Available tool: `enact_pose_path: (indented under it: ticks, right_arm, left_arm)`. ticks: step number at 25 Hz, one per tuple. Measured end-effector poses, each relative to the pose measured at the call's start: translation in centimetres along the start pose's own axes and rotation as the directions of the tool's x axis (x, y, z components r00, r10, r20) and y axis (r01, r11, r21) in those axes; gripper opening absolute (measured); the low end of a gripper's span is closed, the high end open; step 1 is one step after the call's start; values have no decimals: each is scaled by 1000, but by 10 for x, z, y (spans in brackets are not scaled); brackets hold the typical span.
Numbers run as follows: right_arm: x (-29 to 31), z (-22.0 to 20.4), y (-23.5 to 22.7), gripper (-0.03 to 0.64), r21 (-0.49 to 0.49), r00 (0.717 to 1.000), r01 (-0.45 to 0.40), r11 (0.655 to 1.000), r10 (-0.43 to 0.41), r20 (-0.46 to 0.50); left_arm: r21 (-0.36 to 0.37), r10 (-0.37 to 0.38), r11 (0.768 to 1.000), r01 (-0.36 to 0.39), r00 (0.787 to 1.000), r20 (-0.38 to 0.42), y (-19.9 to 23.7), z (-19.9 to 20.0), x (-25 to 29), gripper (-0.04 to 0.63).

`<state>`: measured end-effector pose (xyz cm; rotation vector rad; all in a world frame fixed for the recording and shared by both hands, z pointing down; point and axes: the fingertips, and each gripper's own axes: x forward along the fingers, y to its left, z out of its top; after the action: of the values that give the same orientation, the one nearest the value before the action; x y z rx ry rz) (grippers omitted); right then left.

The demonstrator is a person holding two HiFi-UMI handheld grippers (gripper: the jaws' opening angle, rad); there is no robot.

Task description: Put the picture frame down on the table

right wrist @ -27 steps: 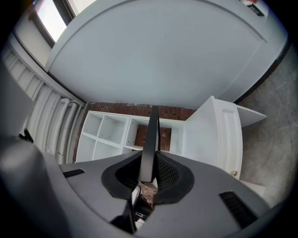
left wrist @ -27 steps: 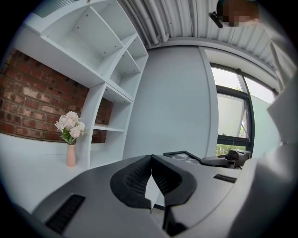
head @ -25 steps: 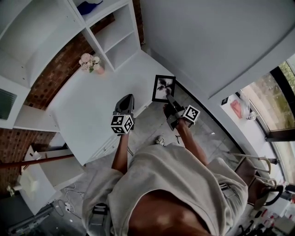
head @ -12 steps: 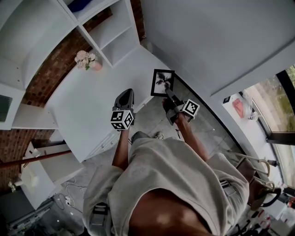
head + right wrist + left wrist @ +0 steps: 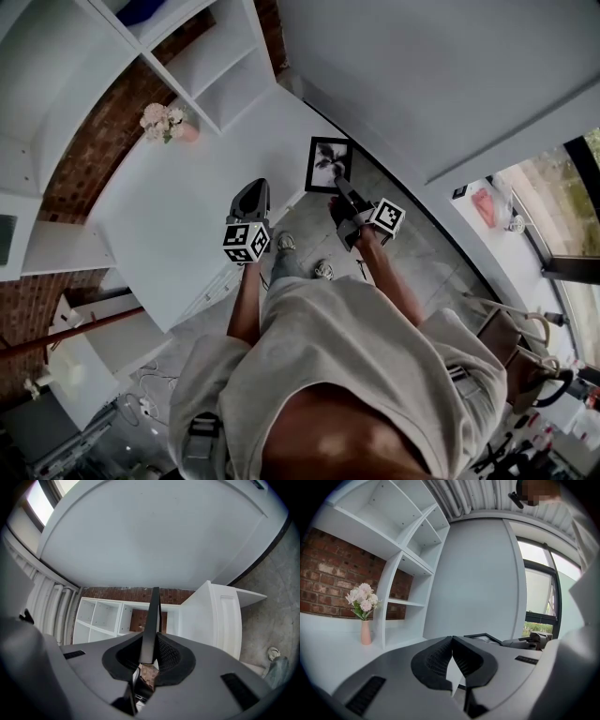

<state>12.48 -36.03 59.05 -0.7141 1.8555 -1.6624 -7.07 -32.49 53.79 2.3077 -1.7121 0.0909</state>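
Observation:
The black picture frame holds a grey print and hangs upright beside the right edge of the white table. My right gripper is shut on its lower edge. In the right gripper view the picture frame stands edge-on between the fingers of the right gripper. My left gripper hovers over the table's front edge. Its jaws are shut with nothing between them. In the left gripper view the left gripper has the picture frame just to its right.
A pink vase of pale flowers stands at the table's far side by the white shelving; the vase also shows on the left in the left gripper view. Brick wall lies behind. Grey floor and the person's shoes lie below the grippers.
Both grippers and the frame have shifted a little farther from the person, toward the table's edge. The grip on the frame looks the same.

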Motion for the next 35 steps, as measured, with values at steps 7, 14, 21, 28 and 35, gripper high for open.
enact_pose_path:
  ticks: [7,14,21,28,35]
  right_arm:
    - [14,13,-17,66,0,999,37,999,-37,35]
    - [26,19,-37,66,-1,993,103,995,-103,55]
    - [44,21,-59,66,6,986,155,988,-155,69]
    - [68,15,-86,67,20,979,192,981,-193,67]
    - [81,13,-104,67,32,973,219,975,-220,61]
  left_arm:
    - [6,-9,1000,9,1000,-22,21,-3,22,15]
    - [-25,-33,999,31,997,-65,46,-17,42,15]
    - [-54,-63,997,57,992,-111,70,-35,63,15]
    - [-94,-85,993,71,984,-158,89,-63,72,15]
    - [-126,-76,991,53,980,-182,102,-82,75,15]
